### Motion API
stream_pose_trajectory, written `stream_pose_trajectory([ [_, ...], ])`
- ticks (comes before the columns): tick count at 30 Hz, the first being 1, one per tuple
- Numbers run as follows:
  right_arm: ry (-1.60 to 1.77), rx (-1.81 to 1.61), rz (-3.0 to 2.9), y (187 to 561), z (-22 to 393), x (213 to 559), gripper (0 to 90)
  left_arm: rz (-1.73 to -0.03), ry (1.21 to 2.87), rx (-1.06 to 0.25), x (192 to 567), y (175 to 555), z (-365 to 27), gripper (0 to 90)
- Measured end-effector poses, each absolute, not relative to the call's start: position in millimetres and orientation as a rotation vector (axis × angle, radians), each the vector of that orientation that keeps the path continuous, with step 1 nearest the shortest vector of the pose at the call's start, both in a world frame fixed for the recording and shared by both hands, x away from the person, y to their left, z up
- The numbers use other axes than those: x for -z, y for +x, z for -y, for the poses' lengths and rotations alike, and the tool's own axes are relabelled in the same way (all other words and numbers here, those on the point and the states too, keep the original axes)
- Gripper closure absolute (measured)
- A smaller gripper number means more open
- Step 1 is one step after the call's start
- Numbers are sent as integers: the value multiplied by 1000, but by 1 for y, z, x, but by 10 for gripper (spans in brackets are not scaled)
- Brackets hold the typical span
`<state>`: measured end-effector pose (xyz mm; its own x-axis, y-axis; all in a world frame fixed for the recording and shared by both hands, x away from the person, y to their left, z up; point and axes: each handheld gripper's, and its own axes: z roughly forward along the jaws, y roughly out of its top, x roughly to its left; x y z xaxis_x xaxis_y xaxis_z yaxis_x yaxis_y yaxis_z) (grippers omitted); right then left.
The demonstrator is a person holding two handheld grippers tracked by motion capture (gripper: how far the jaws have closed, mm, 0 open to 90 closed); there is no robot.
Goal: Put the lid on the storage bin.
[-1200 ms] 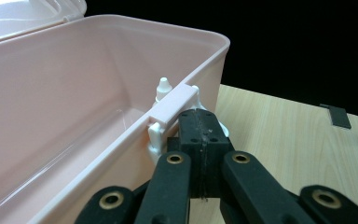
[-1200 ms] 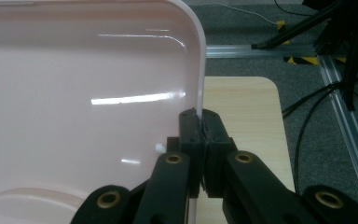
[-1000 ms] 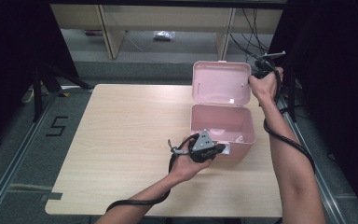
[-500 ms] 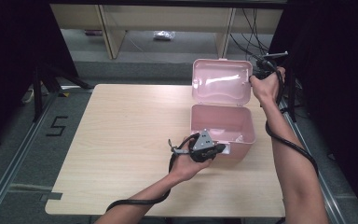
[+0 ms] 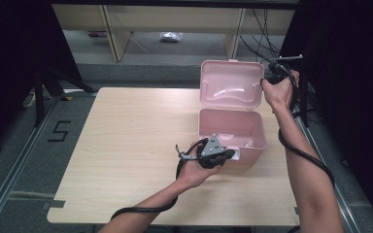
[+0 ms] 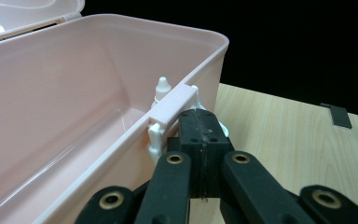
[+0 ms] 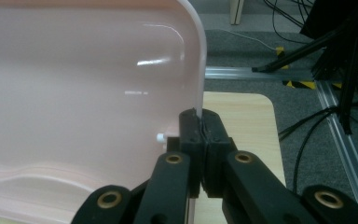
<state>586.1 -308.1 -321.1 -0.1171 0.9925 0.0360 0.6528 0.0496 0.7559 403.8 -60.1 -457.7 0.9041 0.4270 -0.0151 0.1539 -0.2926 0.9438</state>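
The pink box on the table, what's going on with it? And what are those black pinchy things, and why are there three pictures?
The black things are grippers, tongs with two jaws, and a person holds one in each hand. One picture comes from a camera high above the wooden table. The other two come from small cameras riding on the grippers, so you look along the jaws.

On the table stands a pink box with its lid swung up and open. The right gripper is pinched shut on the lid's edge, holding it up. The left gripper is shut too and sits against the white latch on the box's front wall. I cannot tell whether it grips anything.
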Motion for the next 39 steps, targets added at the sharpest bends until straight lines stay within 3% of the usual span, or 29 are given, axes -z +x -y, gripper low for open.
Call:
stream_pose_trajectory([
  [39,1575,-944,-1746,548,301,316,898,-434,1870,-278,457,404,61,900],
])
